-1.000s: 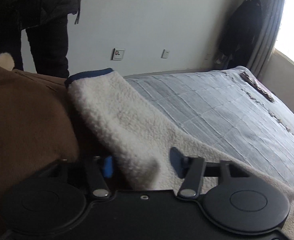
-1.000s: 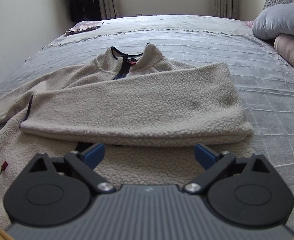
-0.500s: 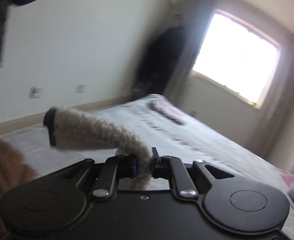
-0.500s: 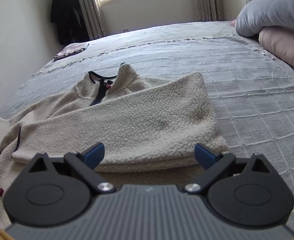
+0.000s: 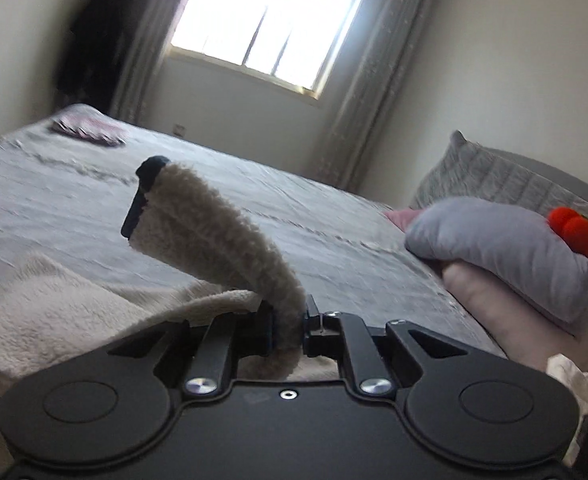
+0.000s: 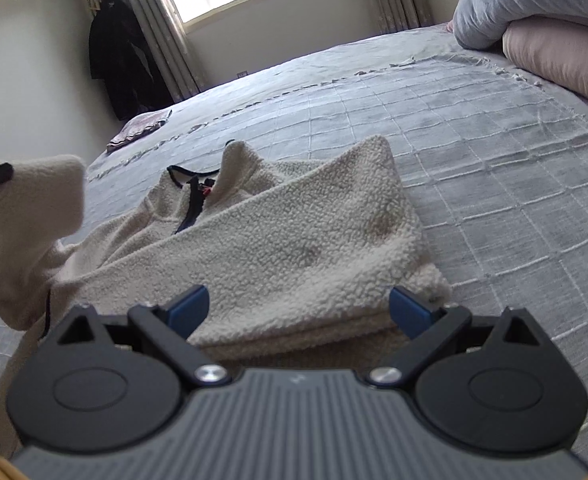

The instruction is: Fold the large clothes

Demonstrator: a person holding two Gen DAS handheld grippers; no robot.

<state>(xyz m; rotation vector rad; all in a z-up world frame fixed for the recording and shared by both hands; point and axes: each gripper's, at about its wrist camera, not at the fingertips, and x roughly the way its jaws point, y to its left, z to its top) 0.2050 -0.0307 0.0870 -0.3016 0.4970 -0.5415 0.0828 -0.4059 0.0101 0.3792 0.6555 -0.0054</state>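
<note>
While its jaws pinch the cream fleece sleeve point(image 5: 229, 248), the left gripper point(image 5: 287, 326) carries it above the bed point(image 5: 334, 236), sleeve running forward and up-left, dark cuff point(image 5: 141, 196) at the far tip. A second ago that sleeve lay flat beside the spread jaws. Ahead of the right gripper point(image 6: 298, 306), fingers wide apart, the fleece jacket point(image 6: 294, 252) lies lengthwise away, collar point(image 6: 233, 160) farthest; it has drawn nearer.

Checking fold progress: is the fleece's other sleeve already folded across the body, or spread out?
Folded: that sleeve lies flat across the fleece body, cuff end toward the bedspread side, while the left tool lifts the remaining sleeve.
</note>
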